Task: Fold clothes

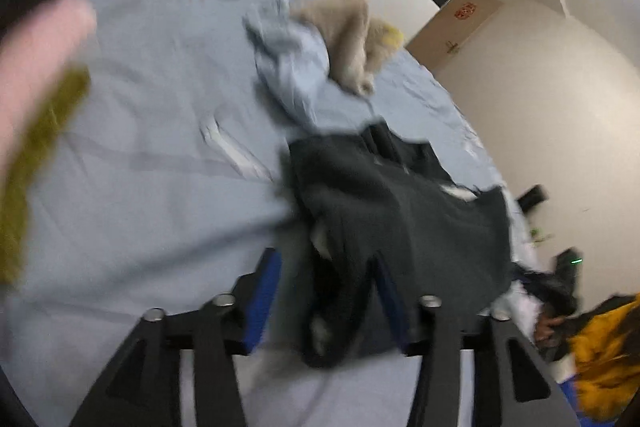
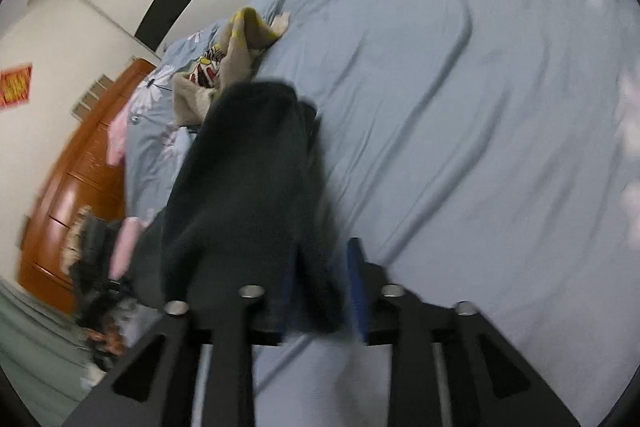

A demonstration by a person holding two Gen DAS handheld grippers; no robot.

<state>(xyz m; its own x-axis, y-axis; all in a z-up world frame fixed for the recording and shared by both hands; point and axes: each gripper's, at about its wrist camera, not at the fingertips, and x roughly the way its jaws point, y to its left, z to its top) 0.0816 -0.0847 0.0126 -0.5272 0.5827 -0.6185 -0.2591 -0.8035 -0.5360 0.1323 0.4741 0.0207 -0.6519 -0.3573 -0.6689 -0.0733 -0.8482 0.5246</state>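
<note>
While both views are smeared with blur, the main thing is plain enough: a dark grey garment [image 1: 400, 211] lies bunched on the pale blue bed sheet [image 1: 152, 147], and each claw has an edge of it. From the left wrist camera, the left claw [image 1: 326, 291] has its blue-padded fingers [image 1: 264, 299] drawn partway in, with a thick fold of the dark cloth passing between them; whether the pads truly press it I cannot tell through the blur. From the right wrist camera, the right claw [image 2: 320, 291] shows the same picture: its fingers [image 2: 356, 291] sit fairly close together, and the dark garment [image 2: 248, 179] runs from between them out across the bed sheet [image 2: 460, 107].

Beyond the dark garment in the left view lies a crumpled light blue piece of cloth [image 1: 288, 67], and just beside that a beige garment [image 1: 352, 35] with a yellow bit at its far end. The right view shows that beige garment [image 2: 240, 55] touching the far end of the dark one, with a striped red, black and white patch on it. A pink and olive blur [image 1: 36, 99] fills the left edge of the left view. An orange-brown wooden cabinet [image 2: 80, 179] stands beside the bed, and a mustard yellow garment [image 1: 604, 351] lies off the bed's near corner.
</note>
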